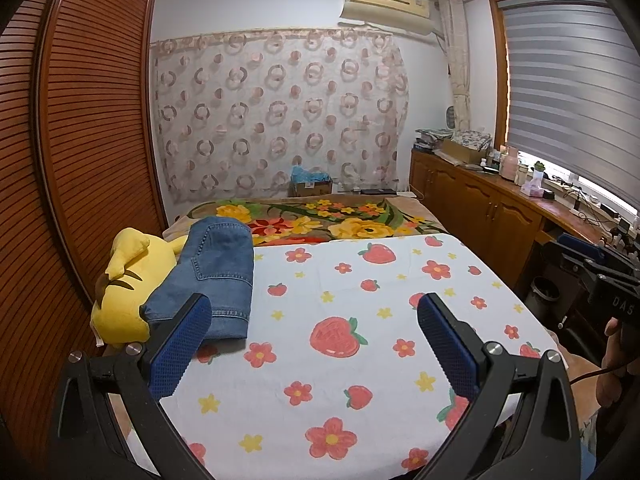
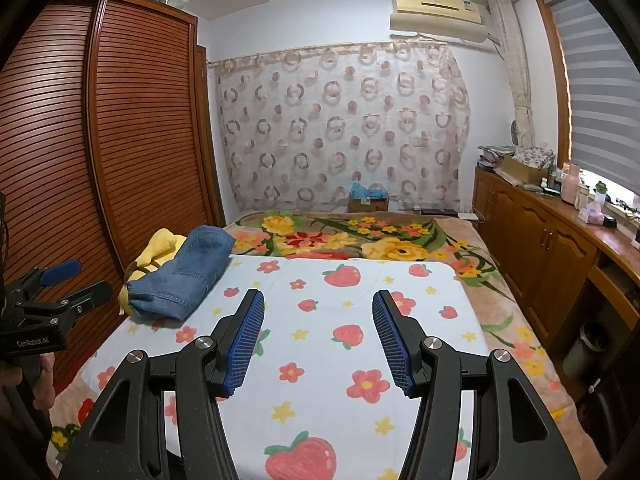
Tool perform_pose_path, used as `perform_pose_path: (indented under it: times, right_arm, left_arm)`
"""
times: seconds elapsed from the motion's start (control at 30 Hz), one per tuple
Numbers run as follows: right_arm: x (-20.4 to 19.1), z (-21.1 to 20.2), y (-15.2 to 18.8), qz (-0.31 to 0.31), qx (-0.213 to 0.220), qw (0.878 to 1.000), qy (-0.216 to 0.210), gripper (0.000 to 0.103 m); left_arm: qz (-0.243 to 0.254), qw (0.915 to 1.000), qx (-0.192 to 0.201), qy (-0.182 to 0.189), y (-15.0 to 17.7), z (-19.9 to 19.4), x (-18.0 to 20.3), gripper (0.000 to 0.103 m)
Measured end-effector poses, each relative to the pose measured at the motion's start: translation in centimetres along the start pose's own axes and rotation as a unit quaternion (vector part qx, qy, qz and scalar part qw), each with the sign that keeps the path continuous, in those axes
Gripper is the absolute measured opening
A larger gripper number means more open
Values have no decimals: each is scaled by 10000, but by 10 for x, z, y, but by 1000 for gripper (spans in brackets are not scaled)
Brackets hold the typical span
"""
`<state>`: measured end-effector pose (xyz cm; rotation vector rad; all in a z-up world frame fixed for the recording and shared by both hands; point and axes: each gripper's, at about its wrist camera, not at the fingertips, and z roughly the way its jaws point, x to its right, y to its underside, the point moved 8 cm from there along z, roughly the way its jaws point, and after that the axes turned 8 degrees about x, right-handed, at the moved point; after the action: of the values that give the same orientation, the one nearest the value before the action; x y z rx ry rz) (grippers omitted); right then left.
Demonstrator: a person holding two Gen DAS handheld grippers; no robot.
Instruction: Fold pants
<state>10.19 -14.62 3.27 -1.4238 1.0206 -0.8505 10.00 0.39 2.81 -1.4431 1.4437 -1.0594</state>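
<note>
Folded pants (image 1: 216,276) sit at the left of the frame on the strawberry-print sheet (image 1: 360,340), leaning against a yellow plush toy (image 1: 124,288). My left hand-held gripper (image 1: 314,344) is spread wide — nothing between its blue pads. The right hand-held gripper (image 2: 318,340) is likewise open, empty, hovering over the sheet.

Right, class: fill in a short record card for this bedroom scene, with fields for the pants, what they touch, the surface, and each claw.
pants: jeans, folded into a compact bundle
position: left edge of the strawberry sheet, leaning on the yellow plush
surface: sheet spread on the bed over a floral blanket
left claw: open, holding nothing, above the sheet
right claw: open, holding nothing, above the sheet
task state: fold looks done
</note>
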Motion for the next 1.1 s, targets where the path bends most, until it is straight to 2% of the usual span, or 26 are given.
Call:
perform_pose_path:
  times: [1.1]
  right_arm:
    - [14,-6,-8,-59,53,9999,-102,58]
  left_arm:
    - [-8,10000,20,-10,1,0,-1,103]
